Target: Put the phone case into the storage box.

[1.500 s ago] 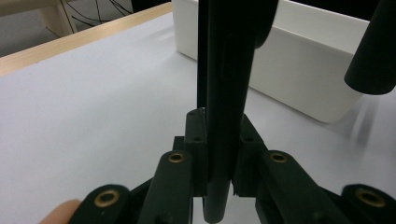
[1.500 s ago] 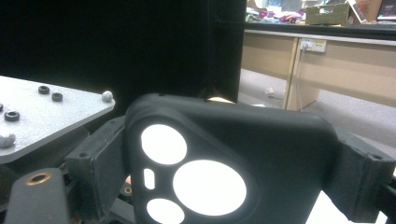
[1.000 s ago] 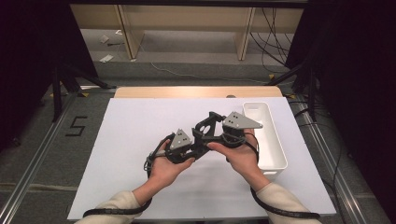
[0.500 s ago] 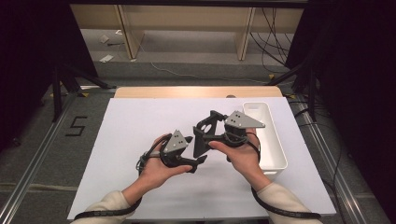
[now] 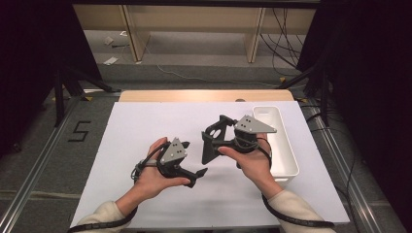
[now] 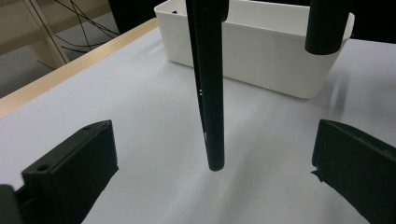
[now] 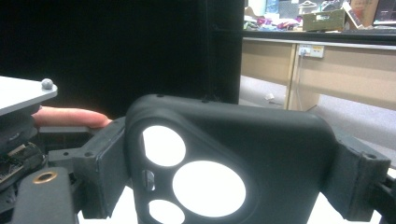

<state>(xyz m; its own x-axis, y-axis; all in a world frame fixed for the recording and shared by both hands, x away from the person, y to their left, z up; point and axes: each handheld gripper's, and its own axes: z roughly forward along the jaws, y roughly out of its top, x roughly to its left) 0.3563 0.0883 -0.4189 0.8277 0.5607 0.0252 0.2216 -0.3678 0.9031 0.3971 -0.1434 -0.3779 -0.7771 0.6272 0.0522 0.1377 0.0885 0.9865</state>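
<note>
A black phone case (image 5: 210,150) with round camera holes (image 7: 208,186) stands upright above the white sheet, and my right gripper (image 5: 219,140) is shut on its two long edges. Its fingers (image 7: 100,161) press the case from both sides. My left gripper (image 5: 197,177) sits lower left of the case, clear of it; its jaws have just been opening and stand wide with nothing gripped. In the left gripper view the case (image 6: 209,93) hangs edge-on ahead of the spread fingers (image 6: 74,170), touching neither.
A white rectangular bin (image 5: 279,145) stands at the right of the white sheet (image 5: 145,126), just behind the right hand; it also appears behind the case (image 6: 261,46). A wooden strip (image 5: 204,95) runs along the table's far edge.
The left gripper let go of the case, opened its jaws and drew back to the lower left. The right gripper kept still with the case in it.
</note>
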